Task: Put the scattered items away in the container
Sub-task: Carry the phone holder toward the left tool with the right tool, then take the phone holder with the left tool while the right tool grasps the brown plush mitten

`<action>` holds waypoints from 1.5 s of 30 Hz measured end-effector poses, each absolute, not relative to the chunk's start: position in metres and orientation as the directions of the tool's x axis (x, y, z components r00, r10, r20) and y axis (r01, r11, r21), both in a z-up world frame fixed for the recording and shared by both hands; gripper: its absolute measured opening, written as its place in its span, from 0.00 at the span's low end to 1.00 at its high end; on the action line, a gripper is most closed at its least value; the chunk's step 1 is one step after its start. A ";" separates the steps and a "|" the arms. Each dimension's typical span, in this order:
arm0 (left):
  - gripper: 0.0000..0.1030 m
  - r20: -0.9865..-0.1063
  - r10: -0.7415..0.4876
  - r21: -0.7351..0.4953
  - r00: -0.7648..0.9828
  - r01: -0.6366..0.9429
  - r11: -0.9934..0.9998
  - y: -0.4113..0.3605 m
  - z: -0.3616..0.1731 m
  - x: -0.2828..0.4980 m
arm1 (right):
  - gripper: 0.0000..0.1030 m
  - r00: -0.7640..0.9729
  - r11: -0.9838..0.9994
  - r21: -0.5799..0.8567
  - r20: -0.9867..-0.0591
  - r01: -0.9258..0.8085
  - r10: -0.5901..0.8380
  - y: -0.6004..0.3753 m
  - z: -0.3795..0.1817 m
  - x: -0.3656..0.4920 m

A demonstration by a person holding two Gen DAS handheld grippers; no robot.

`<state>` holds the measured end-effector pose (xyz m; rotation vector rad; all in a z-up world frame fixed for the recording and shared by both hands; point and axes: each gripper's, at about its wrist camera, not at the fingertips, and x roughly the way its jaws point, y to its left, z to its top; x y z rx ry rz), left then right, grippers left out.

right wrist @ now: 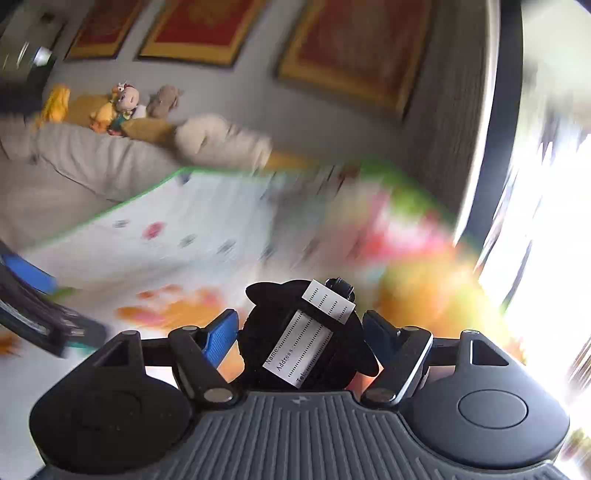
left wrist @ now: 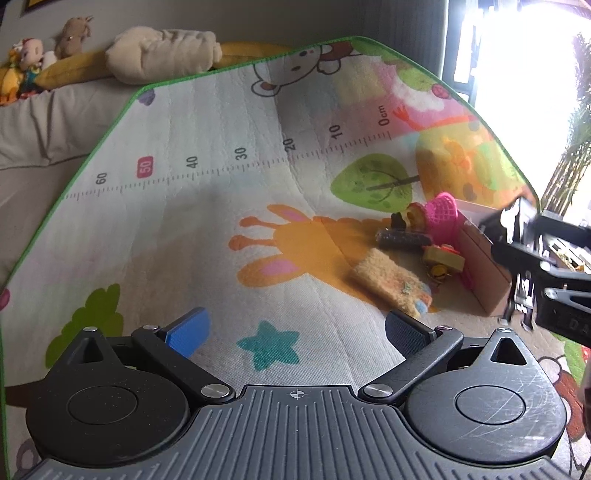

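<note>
My right gripper (right wrist: 299,326) is shut on a black flat tag (right wrist: 273,317) with a white name-and-address label; both pads press its sides, and the blurred play mat lies well below it. Its black housing (left wrist: 554,258) hangs over the open cardboard box (left wrist: 487,273) at the right of the left wrist view. My left gripper (left wrist: 295,332) stands open over the mat with nothing between its fingers. Beside the box lie a yellow fuzzy cloth (left wrist: 391,282), a black cylinder (left wrist: 400,238), a pink mesh piece (left wrist: 441,218) and small toy food (left wrist: 443,256).
The colourful play mat (left wrist: 221,221) with a green rim covers a bed. Plush toys (left wrist: 70,35) and a beige cushion (left wrist: 162,51) line the far wall. A bright window (left wrist: 524,55) is at the right. The left tool's blue pad (right wrist: 26,273) shows at the right wrist view's left edge.
</note>
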<state>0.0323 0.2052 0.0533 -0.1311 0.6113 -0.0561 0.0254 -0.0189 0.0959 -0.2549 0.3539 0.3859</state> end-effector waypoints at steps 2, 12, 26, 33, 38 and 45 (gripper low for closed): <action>1.00 -0.577 -0.097 -0.138 0.811 0.021 0.990 0.202 0.051 0.033 | 0.72 0.754 0.881 -0.037 -0.535 -0.472 0.382 -0.029 0.091 0.039; 1.00 -0.614 -0.309 -0.162 0.726 0.268 0.950 0.133 0.042 0.034 | 0.90 0.737 0.932 0.046 -0.598 -0.360 0.315 -0.098 0.072 0.020; 1.00 -0.681 -0.151 0.076 0.717 0.274 0.959 0.070 0.013 0.037 | 0.67 0.564 0.840 0.136 -0.684 -0.526 0.463 -0.031 0.085 0.124; 1.00 -0.699 -0.188 -0.005 0.690 0.259 0.966 0.093 0.017 0.039 | 0.79 0.499 0.838 0.047 -0.785 -0.544 0.367 0.036 0.038 0.181; 1.00 -0.696 -0.220 -0.037 0.684 0.271 0.962 0.094 0.016 0.035 | 0.24 0.487 0.801 0.025 -0.782 -0.599 0.389 0.039 0.038 0.162; 1.00 -0.672 -0.292 -0.082 0.681 0.323 0.943 0.088 0.023 0.013 | 0.19 0.573 0.819 0.045 -0.692 -0.572 0.439 -0.032 0.085 0.104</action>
